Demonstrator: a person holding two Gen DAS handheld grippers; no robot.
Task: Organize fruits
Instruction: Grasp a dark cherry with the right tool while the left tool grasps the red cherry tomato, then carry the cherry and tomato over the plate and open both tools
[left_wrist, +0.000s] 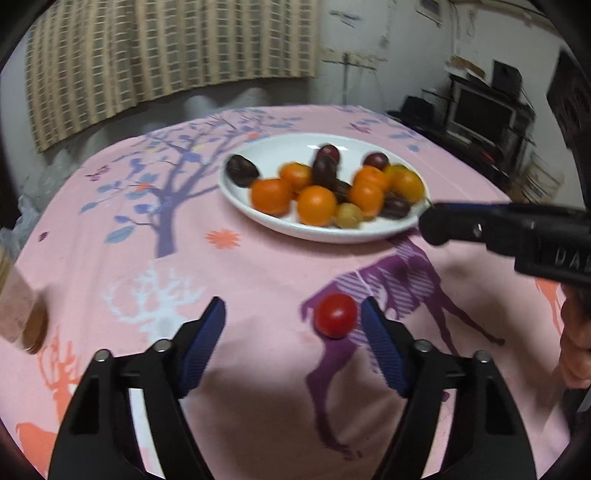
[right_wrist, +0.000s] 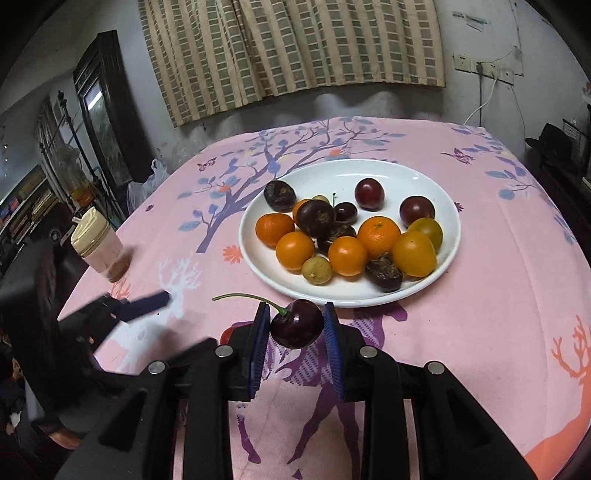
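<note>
Fruit fills the white oval ceramic plate (right_wrist: 448, 236), which sits toward the far side of the round tabletop covered by a pink cloth printed with trees and deer (right_wrist: 498, 314). On the plate lie small round orange citrus fruits (right_wrist: 378, 230), dark purple plums (right_wrist: 368, 194), wrinkled dark brown fruits (right_wrist: 383, 275) and one small pale yellow-green fruit (right_wrist: 316, 270), most of them bunched and touching in the near half.

The right gripper (right_wrist: 295, 325) hangs just off the plate's near rim. Its blue ribbed pads are closed on a glossy dark red cherry (right_wrist: 297, 328), whose green stem (right_wrist: 245, 297) curves off to the left. The cherry is held clear of the plate, above the cloth.

The left gripper (left_wrist: 293, 314) has its jaws spread wide and holds nothing. A small round red cherry tomato (left_wrist: 335, 315) rests on the cloth near the tabletop's front edge, just inside the left gripper's right-hand pad; whether they touch cannot be told.

A clear plastic jar with a cream lid (right_wrist: 98, 245) stands at the left edge of the tabletop.
</note>
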